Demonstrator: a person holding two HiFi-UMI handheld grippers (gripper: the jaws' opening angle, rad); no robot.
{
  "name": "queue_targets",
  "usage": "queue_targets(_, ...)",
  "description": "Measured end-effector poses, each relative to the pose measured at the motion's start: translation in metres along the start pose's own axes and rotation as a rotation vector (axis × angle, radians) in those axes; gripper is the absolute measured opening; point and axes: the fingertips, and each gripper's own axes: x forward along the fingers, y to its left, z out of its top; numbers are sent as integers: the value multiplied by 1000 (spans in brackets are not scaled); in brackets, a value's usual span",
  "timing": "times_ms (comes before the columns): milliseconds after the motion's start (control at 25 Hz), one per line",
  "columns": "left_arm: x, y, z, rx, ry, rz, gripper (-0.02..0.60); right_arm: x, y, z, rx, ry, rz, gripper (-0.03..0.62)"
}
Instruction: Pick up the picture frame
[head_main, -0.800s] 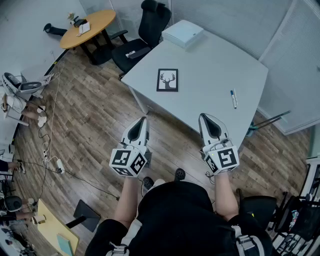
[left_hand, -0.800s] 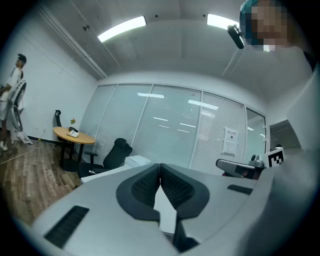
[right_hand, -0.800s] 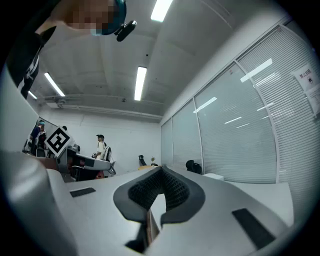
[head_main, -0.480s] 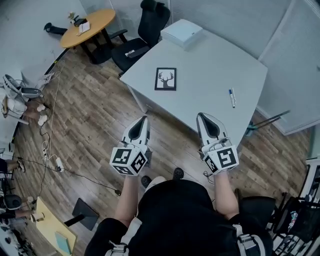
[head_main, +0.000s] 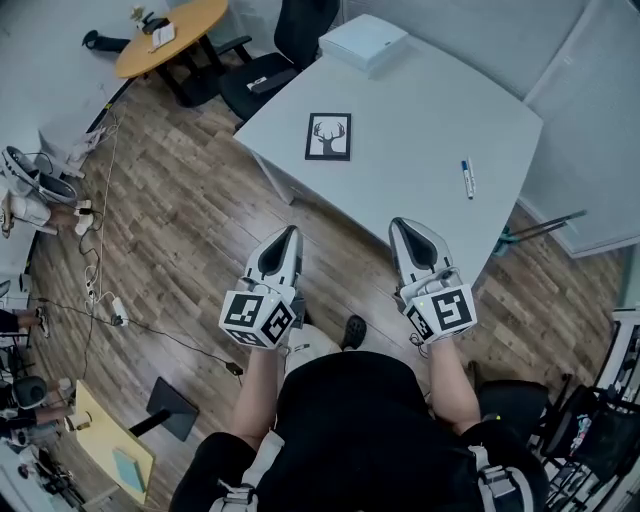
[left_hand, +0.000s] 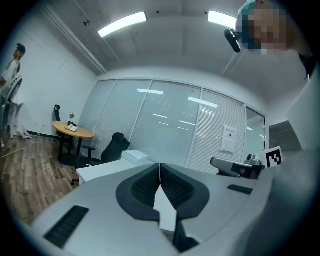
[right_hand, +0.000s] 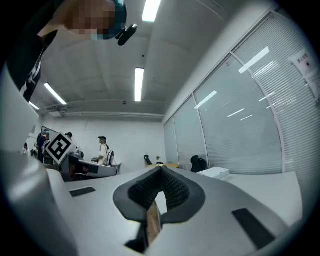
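Observation:
The picture frame (head_main: 329, 136), black-edged with a deer-head print, lies flat on the white table (head_main: 420, 150) near its left edge in the head view. My left gripper (head_main: 289, 235) is held over the wood floor, short of the table's near corner, jaws shut and empty. My right gripper (head_main: 401, 227) hangs at the table's near edge, also shut with nothing in it. Both are well short of the frame. In the left gripper view the left gripper (left_hand: 160, 165) shows its pads pressed together; the right gripper (right_hand: 161, 169) looks the same in its own view.
A white box (head_main: 363, 42) sits at the table's far corner and a blue marker (head_main: 466, 178) lies toward its right side. A black office chair (head_main: 280, 50) stands behind the table, a round wooden table (head_main: 170, 35) farther left. Cables trail across the floor at left.
The table and frame have shifted slightly up in the head view; both grippers stay shut and keep about the same place in the view.

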Motion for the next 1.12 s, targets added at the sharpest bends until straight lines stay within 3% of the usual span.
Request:
queue_targets(160, 11, 16, -5, 2, 22, -13, 25, 17, -1, -13, 78, 4, 19, 17)
queue_targets(520, 63, 90, 3, 7, 73, 6, 25, 96, -17, -24, 63, 41, -26, 17)
queue_targets(840, 117, 156, 43, -1, 67, -47, 25, 176, -36, -18, 64, 48, -106, 17)
queue_targets(1120, 148, 201, 51, -9, 93, -107, 25, 228, -41, -31, 82, 74, -192, 17)
